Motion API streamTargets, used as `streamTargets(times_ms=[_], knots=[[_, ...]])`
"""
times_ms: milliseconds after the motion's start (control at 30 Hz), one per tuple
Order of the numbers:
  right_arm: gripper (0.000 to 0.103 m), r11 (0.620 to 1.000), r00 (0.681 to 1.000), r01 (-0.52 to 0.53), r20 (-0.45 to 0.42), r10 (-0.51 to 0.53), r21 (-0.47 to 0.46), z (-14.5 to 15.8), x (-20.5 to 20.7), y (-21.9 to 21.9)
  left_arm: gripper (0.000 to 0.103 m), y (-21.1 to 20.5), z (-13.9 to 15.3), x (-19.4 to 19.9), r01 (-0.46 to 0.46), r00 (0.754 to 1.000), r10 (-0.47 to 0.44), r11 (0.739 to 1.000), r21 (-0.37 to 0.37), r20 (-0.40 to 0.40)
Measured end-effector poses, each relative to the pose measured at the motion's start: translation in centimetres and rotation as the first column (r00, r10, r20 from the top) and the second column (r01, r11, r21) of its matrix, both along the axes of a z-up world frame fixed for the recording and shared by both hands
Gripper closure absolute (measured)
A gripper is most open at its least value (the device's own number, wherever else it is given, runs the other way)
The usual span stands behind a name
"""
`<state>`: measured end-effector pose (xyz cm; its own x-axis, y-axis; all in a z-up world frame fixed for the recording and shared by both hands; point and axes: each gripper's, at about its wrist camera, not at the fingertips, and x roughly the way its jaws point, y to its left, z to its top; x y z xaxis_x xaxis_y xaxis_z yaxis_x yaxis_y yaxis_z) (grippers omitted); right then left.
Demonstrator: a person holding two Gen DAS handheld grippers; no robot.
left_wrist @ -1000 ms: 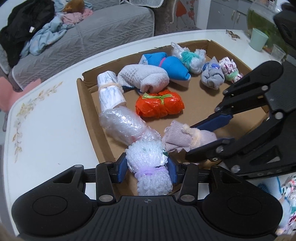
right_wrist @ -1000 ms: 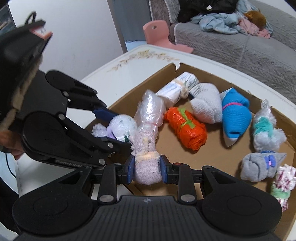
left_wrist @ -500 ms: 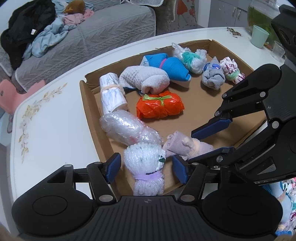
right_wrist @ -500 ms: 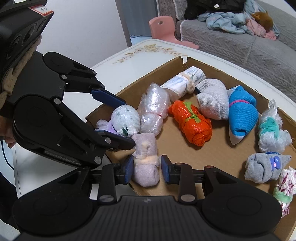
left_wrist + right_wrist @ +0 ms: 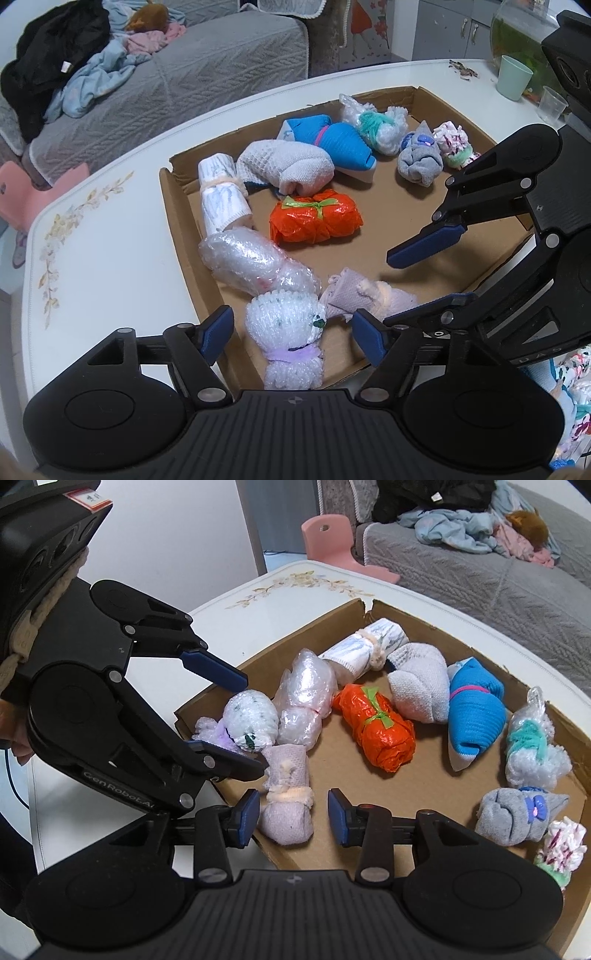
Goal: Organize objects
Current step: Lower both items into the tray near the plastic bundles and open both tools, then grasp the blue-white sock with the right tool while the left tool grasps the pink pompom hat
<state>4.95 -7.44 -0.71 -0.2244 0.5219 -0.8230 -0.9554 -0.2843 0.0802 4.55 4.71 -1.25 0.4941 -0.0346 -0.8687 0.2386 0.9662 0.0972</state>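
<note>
Shallow cardboard tray (image 5: pixel 177 206) on a white tabletop (image 5: pixel 110 258), holding approx. ten tied bundles. Left gripper (image 5: pixel 291 330), jaws just opened wide, straddles a bubble-wrap bundle (image 5: pixel 286 332) w/ purple tie at the tray's near edge, pads clear of it. Right gripper (image 5: pixel 291 816), jaws just parted narrowly, flanks a pale pink sock bundle (image 5: pixel 288 805) lying just beside it; not gripped.

My left tool (image 5: pixel 291 328) is matte black plastic, its ribbed housing flanked by two round discs, silver screws at the linkage joints, blue pads on the fingers (image 5: pixel 218 328). My right tool (image 5: pixel 291 816) is built the same. Seen from there, the left one carries white "GenRobot" lettering, a beige braided strap and a small red-and-white label.
</note>
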Motion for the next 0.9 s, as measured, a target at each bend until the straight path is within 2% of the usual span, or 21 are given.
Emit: streamTargets(times_ms=[233, 533, 733, 800, 900], knots=[[0.058, 1.000, 1.000, 0.001, 0.012, -0.001, 0.010, 0.8, 0.1, -0.4, 0.017, -0.2, 1.2, -0.3, 0.008, 1.000, -0.008, 1.000, 0.001, 0.023], [0.048, 0.997, 1.000, 0.012, 0.009, -0.012, 0.072, 3.7, 0.2, -2.5, 0.012, -1.1, 4.5, -2.3, 0.041, 0.997, -0.041, 0.999, 0.000, 0.065], [0.033, 0.995, 0.997, 0.072, 0.019, -0.074, 0.062, 5.2, 1.0, -4.9, 0.007, -2.3, 6.3, -5.1, 0.065, 0.998, -0.064, 0.997, -0.047, 0.027], [0.024, 0.996, 0.996, 0.081, 0.036, -0.082, 0.034, 5.3, 1.1, -6.3, 0.006, -2.8, 6.6, -6.9, 0.075, 0.997, -0.075, 0.994, -0.078, -0.001], [0.020, 0.996, 0.996, 0.087, 0.024, -0.087, 0.005, 5.4, 1.0, -8.8, 0.003, -4.0, 7.0, -10.0, 0.083, 0.995, -0.090, 0.986, -0.145, -0.040]])
